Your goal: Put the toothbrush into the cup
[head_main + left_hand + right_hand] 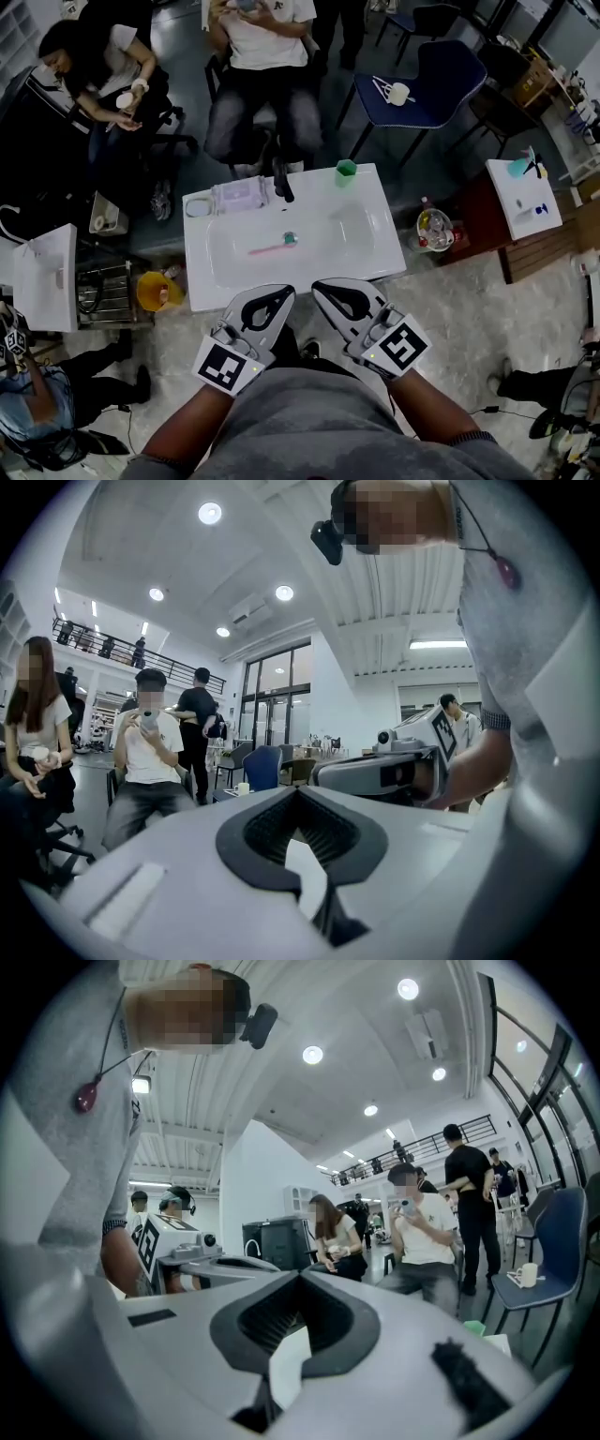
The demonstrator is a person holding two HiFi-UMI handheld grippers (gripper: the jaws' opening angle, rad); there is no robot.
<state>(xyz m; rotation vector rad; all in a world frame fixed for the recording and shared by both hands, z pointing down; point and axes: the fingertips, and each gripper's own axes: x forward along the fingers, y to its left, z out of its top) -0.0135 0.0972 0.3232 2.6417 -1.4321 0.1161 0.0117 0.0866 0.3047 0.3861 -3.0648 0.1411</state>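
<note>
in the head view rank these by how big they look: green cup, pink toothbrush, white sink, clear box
1. white sink
2. clear box
3. pink toothbrush: longer than the green cup but much thinner, so these two are close
4. green cup

The toothbrush (272, 248) lies in the middle of the tabletop (375, 261); the cup (346, 171) stands at its far edge, right of the faucet (282, 183), a box (241, 195) left of it.

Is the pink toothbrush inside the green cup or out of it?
Out. The pink toothbrush lies flat in the white basin, apart from the green cup standing at the basin's far edge.
</note>
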